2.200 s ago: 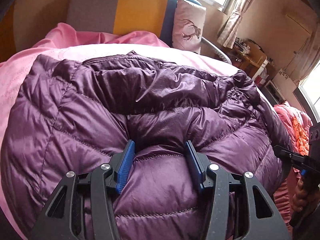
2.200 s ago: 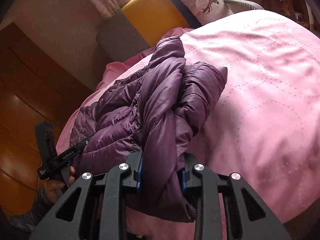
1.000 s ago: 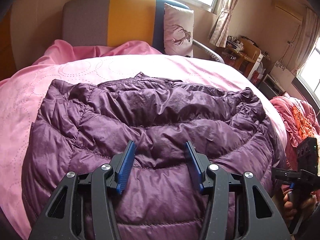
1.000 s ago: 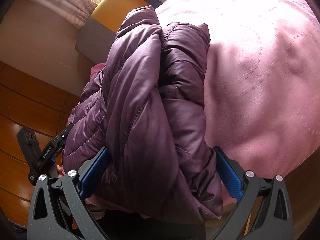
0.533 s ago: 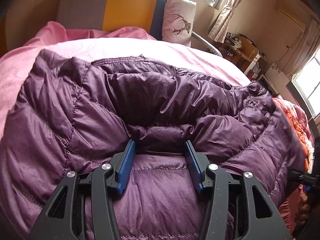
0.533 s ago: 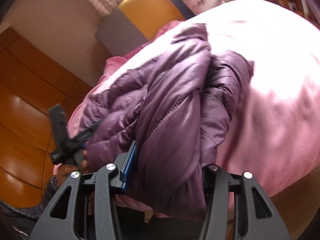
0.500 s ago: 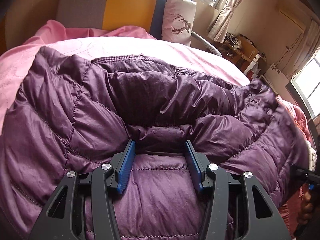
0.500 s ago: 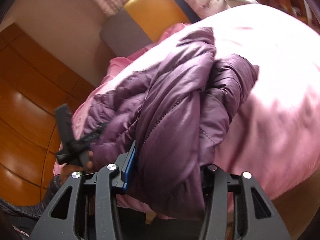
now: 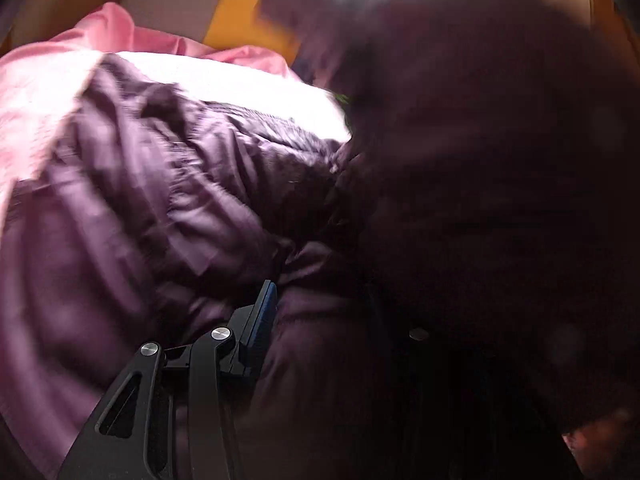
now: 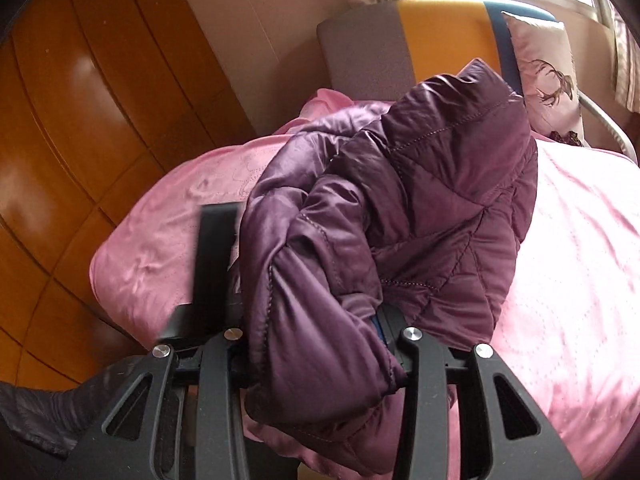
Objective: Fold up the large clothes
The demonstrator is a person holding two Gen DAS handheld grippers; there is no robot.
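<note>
Right gripper [image 10: 316,344] clamping jacket [image 10: 400,216] fold; bulk lying at 12 o'clock | left gripper [image 9: 344,320] partly hidden; grip unclear

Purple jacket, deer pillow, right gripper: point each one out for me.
purple jacket [image 10: 420,208]: right wrist view, quilted fold raised over the bed.
deer pillow [image 10: 548,76]: right wrist view, its printed face.
right gripper [image 10: 316,340]: right wrist view, between its fingertips, on bunched jacket fabric.
</note>
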